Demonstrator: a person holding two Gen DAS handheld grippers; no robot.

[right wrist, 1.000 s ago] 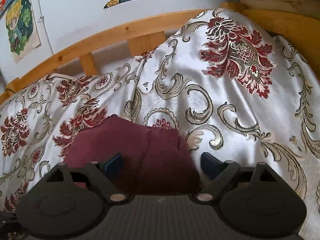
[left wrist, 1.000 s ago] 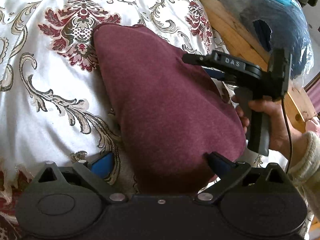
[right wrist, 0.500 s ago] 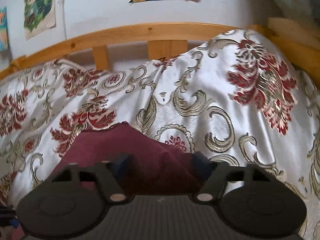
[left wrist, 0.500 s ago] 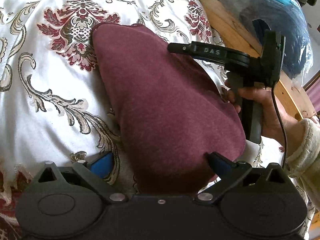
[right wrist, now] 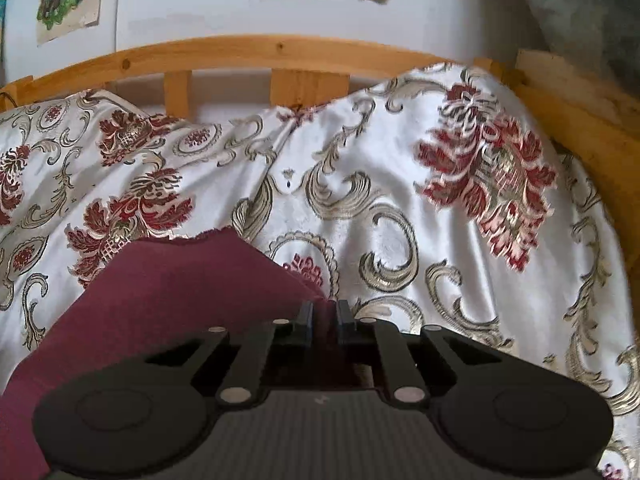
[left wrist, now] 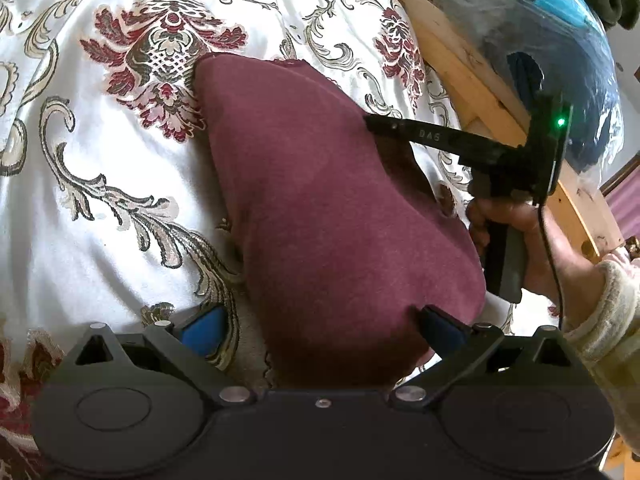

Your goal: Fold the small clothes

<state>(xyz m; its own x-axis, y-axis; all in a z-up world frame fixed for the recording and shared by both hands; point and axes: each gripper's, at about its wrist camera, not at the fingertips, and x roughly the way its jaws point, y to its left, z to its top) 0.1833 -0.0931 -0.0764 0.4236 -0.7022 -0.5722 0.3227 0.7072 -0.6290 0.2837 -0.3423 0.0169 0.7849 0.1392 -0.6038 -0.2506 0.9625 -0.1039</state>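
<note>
Lying on the patterned bedspread (left wrist: pixel 100 240) near the wooden bed frame (left wrist: pixel 460 60), the maroon cloth (left wrist: pixel 320 208) has its edge pinched by the closing right gripper (right wrist: pixel 323 314); the left gripper (left wrist: pixel 320 324) stands apart astride its near end.

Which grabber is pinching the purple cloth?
The right gripper: its jaws are closing on the maroon cloth's edge. The left gripper stands wide open around the near end.

The garment (left wrist: pixel 336 216) lies on the bedspread (left wrist: pixel 100 208) covering the bed; the left gripper (left wrist: pixel 320 328) sits at its near end, the right gripper (left wrist: pixel 374 125) at its right edge; the bed frame (left wrist: pixel 460 68) runs behind, a bag (left wrist: pixel 532 40) beyond it.
</note>
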